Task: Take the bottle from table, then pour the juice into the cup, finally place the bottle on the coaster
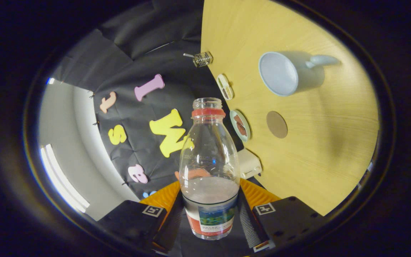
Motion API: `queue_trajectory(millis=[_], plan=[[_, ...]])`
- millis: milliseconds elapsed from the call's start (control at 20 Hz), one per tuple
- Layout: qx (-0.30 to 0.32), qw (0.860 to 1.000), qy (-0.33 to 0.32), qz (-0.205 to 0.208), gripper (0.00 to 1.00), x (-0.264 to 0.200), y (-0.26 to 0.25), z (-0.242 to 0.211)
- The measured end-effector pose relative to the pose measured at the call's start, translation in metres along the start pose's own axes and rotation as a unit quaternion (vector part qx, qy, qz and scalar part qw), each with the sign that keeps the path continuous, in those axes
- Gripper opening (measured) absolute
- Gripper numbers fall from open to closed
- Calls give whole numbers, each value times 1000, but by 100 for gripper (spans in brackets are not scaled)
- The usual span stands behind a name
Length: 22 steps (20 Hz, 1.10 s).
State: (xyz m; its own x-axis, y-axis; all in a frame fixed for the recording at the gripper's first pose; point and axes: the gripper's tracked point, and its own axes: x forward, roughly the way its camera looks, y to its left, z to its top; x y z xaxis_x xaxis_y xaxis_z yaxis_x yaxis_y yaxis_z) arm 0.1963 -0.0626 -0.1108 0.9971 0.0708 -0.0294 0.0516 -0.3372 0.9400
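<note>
Wood table (316, 160) w/ cup (291, 73), coaster (277, 124); gripper (209, 210) clamps bottle (209, 157), tilted sideways.

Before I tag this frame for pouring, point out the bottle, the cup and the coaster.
bottle (209, 157): gripper view, clear shoulder, between the claw's fingers.
cup (279, 73): gripper view, inside of its mouth.
coaster (277, 124): gripper view, middle of the round disc.

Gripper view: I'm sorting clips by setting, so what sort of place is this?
Probably a staged recording booth, not a real kitchen: a black cloth wall backs a wooden table holding a cup and coaster, while the gripper grips a bottle.
</note>
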Motion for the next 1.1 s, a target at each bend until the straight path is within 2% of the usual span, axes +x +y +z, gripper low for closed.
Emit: queue_trajectory(millis=[100,250,400,500,750,900,1050,1100], plan=[[-54,998,5,-6,78,-1,-6,-7],[-152,987,7,-52,78,-2,-31,-8],[-243,966,4,-84,78,-6,-48,0],[-313,947,1,-77,78,-5,-47,1],[-493,869,9,-50,78,-10,-40,3],[-587,808,3,-43,79,-15,-36,11],[-631,776,-1,-9,79,-17,-22,3],[-651,759,-4,0,79,-19,-18,2]])
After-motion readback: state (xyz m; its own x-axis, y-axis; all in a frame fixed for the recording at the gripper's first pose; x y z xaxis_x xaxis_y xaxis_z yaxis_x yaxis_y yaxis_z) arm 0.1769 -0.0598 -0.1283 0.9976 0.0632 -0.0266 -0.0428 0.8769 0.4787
